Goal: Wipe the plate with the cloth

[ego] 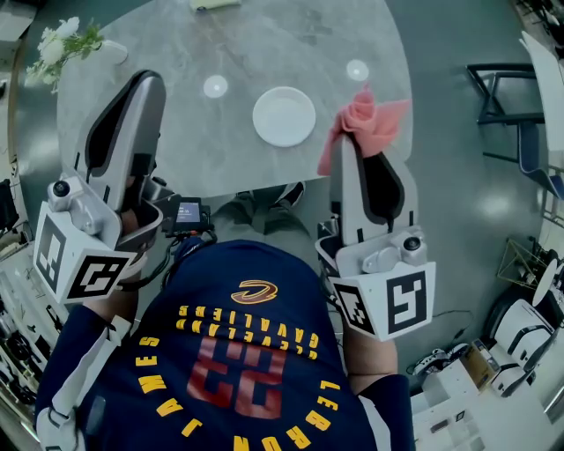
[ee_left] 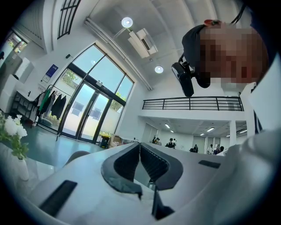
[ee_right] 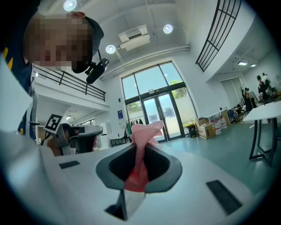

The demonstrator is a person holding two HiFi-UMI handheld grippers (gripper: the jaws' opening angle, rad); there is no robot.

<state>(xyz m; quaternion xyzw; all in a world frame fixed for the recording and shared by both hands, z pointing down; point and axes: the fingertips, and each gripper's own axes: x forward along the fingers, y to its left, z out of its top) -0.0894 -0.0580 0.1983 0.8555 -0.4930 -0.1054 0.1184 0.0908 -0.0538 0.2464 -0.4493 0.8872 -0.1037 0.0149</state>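
Note:
A white plate [ego: 284, 115] lies on the round grey marble table [ego: 176, 132], a little right of centre. My right gripper [ego: 348, 141] is raised over the table's near right edge and is shut on a pink cloth [ego: 368, 123]. The cloth flops out above the jaws to the right of the plate. In the right gripper view the pink cloth [ee_right: 141, 145] is pinched in my right gripper [ee_right: 139, 149], which tilts up toward the ceiling. My left gripper [ego: 148, 81] is held up left of the plate. In its own view my left gripper [ee_left: 140, 146] is shut on nothing.
A vase of white flowers [ego: 60, 42] stands at the table's far left, and a pale cloth-like item [ego: 214, 4] lies at the far edge. Two bright round spots [ego: 215, 85] show on the tabletop. A dark chair [ego: 507, 106] stands on the floor to the right.

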